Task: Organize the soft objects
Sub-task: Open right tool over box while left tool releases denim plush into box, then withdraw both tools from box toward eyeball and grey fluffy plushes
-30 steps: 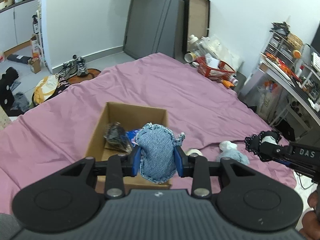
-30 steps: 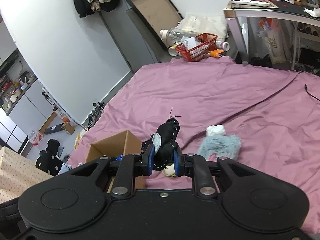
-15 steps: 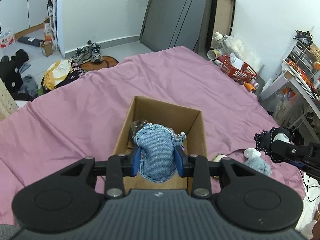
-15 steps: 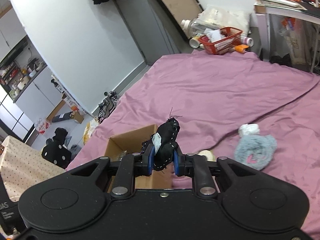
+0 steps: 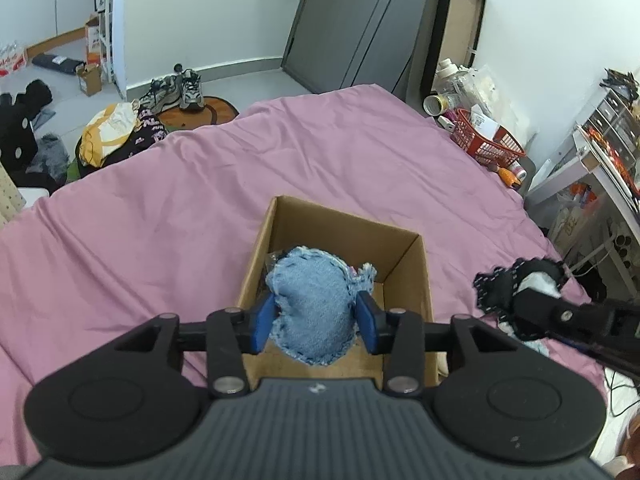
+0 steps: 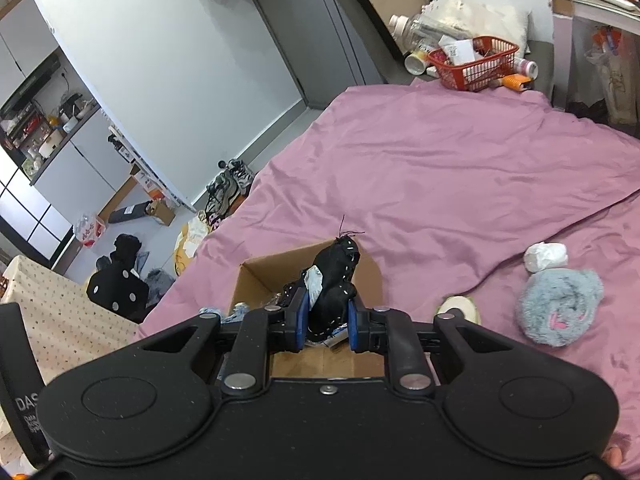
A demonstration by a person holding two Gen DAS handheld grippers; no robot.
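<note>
My left gripper (image 5: 316,318) is shut on a blue denim pouch (image 5: 314,300) and holds it over the open cardboard box (image 5: 404,240) on the pink bedsheet. My right gripper (image 6: 326,326) is shut on a black fabric toy with white stitching (image 6: 334,276), above the box's near edge (image 6: 260,276); it also shows in the left wrist view (image 5: 516,292) to the right of the box. Dark items lie in the box, mostly hidden. A grey fluffy toy (image 6: 560,306), a white wad (image 6: 546,256) and a small cream round piece (image 6: 458,306) lie on the sheet to the right.
A red basket (image 5: 486,142) with clutter stands beyond the bed's far right corner. A desk with shelves (image 5: 600,152) is at the right. Shoes (image 5: 180,90), clothes and bags lie on the floor at the left. The pink sheet (image 5: 160,220) spreads left of the box.
Both grippers have moved left over the box with their objects still held. The box now sits directly beneath the denim pouch, and the black toy has come close to the box's right side.
</note>
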